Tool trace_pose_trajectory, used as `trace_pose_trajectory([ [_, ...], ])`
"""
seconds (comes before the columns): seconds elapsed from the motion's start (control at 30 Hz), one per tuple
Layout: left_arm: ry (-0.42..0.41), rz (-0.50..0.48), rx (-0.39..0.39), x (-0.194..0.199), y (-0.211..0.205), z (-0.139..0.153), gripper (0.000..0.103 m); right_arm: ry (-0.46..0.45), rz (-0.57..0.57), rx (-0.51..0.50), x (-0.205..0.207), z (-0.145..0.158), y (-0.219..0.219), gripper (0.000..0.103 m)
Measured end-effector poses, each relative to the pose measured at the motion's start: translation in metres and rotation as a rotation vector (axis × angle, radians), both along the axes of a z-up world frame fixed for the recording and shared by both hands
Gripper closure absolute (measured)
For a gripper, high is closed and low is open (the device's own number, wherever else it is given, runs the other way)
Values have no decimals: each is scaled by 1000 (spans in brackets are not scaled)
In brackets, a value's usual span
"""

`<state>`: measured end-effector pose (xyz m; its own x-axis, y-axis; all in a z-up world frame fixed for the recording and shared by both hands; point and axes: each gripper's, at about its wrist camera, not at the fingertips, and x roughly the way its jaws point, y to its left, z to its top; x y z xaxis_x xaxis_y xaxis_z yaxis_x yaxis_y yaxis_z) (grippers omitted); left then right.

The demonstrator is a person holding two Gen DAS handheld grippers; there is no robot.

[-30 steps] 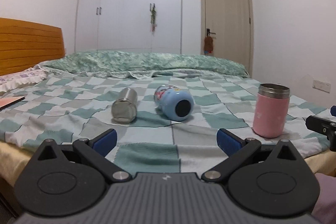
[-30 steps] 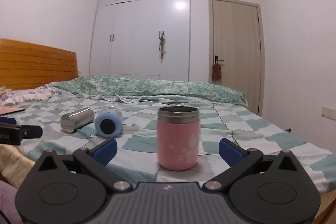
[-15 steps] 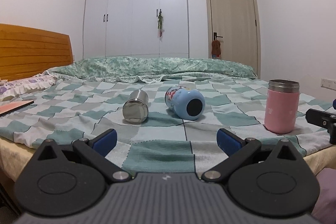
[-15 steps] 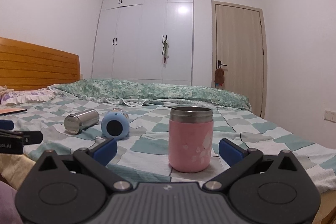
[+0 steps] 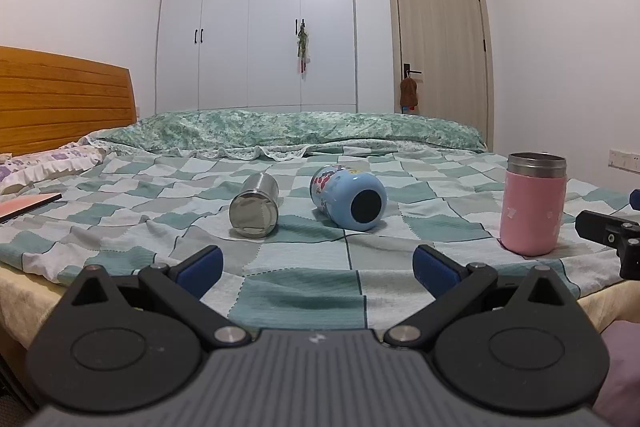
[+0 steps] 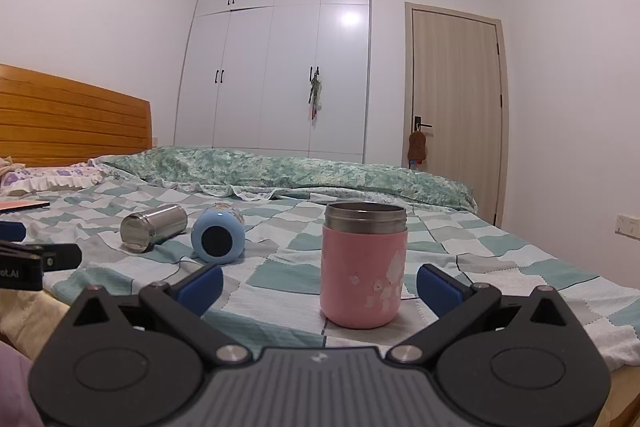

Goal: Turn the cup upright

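A steel cup (image 5: pixel 255 205) lies on its side on the checked bedspread, base towards me. A blue cup with a cartoon print (image 5: pixel 349 201) lies on its side beside it. A pink cup with a steel rim (image 5: pixel 534 203) stands upright at the right. My left gripper (image 5: pixel 318 263) is open and empty, short of the lying cups. My right gripper (image 6: pixel 320 283) is open and empty, just in front of the pink cup (image 6: pixel 363 265). The steel cup (image 6: pixel 154 227) and blue cup (image 6: pixel 218 235) show to its left.
The bed (image 5: pixel 420 223) has a wooden headboard (image 5: pixel 60 99) at left and a rolled green quilt (image 5: pixel 304 127) at the back. A red book (image 5: pixel 24 207) lies at the left edge. White wardrobes and a door stand behind.
Both grippers have tilted up and drawn slightly nearer the bed. The cups have not moved. The jaws stay open.
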<state>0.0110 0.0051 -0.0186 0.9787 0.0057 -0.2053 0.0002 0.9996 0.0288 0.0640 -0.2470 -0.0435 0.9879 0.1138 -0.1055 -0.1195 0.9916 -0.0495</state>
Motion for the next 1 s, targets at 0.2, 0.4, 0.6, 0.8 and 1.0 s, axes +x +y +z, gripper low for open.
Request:
trace_pose_trajectory([
  [0.2,-6,-3,0,0,-1,1,0,-3,-1,6,0,0,-2,0],
  [0.4,-6,-3,-1,-1,0,1,0,-3,0,6,0,0,-2,0],
  [0.6,-6,-2,-2,-1,0,1,0,-5,-2,7,0,0,-2,0],
  [0.8,-6,-3,-2,-1,0,0,0,-6,-2,7,0,0,-2,0],
  [1.0,-10,-7,0,0,-3,2,0,-7,-2,7,0,0,-2,0],
])
